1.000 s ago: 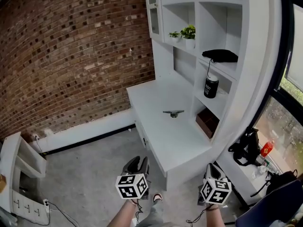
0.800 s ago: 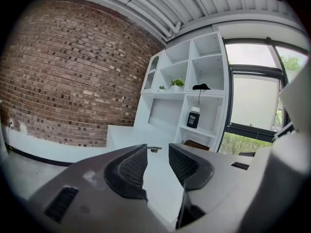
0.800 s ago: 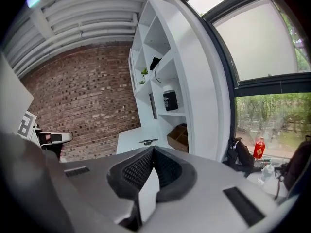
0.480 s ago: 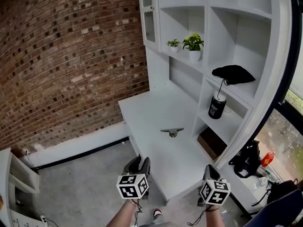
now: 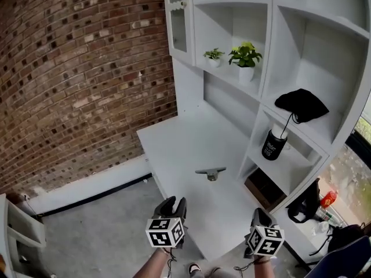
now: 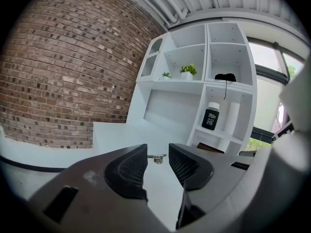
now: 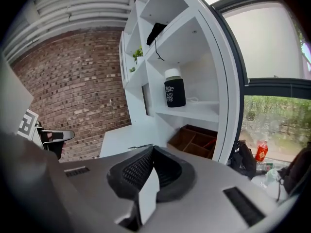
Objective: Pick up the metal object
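Holds the left tool (image 6: 158, 163) spread and empty, sighted on the distant metal object (image 5: 211, 172) lying alone on the counter (image 5: 174, 143), seemingly for the grab, with the right tool (image 7: 148, 169) pressed together, idle.

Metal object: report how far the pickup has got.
Done: nothing yet; the metal object lies on the white desk, untouched. In hand: nothing; the left claw is open, aimed at it from a distance; the right claw is shut, empty. Left: reach, grip, lift.
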The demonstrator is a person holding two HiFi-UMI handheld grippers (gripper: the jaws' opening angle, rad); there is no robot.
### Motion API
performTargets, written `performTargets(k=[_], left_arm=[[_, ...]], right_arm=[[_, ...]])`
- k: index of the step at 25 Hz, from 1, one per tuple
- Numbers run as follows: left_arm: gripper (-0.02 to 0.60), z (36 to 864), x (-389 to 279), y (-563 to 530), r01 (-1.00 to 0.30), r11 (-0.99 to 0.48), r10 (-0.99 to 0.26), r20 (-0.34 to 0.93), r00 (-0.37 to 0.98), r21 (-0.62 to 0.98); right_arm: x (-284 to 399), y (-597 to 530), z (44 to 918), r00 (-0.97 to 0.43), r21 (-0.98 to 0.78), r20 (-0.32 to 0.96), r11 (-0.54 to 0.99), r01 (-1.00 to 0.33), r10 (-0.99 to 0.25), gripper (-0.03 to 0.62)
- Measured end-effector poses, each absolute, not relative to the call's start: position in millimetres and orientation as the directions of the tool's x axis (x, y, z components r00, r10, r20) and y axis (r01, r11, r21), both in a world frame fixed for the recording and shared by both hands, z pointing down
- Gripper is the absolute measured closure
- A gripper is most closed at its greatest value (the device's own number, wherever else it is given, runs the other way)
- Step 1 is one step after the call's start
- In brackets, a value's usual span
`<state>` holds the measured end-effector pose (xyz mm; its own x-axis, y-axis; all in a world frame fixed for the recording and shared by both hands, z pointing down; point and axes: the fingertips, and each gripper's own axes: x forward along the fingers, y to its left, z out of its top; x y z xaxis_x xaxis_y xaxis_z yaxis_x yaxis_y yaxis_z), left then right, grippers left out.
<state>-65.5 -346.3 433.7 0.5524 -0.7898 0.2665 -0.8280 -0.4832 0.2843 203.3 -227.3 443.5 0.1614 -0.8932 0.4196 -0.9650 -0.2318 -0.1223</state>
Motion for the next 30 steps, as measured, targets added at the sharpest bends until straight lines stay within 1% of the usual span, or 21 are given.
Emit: performTargets(k=[11,20,30], left_arm=[[0.448,460,-40,-368,-0.825,-0.499,-0.754,0.337,0.564,0.264],[0.448,460,8,-394,-0.768,-0.625,-0.69,0.365,0.626,0.136],[0.448,500,48,-419,-0.696,-0.717,-0.602,0.463,0.651,0.048]], right_arm=[[221,-270,461,0.138,-0.126,0.457,-0.217,-0.968,-0.879,0.594],[234,-287,474,0.119,-0.139,0.481,-0.21,-0.968,-0.869,0.594],[255,-298,514,0.115,-0.157,0.551,-0.237,-0.959,-0.827,0.594]])
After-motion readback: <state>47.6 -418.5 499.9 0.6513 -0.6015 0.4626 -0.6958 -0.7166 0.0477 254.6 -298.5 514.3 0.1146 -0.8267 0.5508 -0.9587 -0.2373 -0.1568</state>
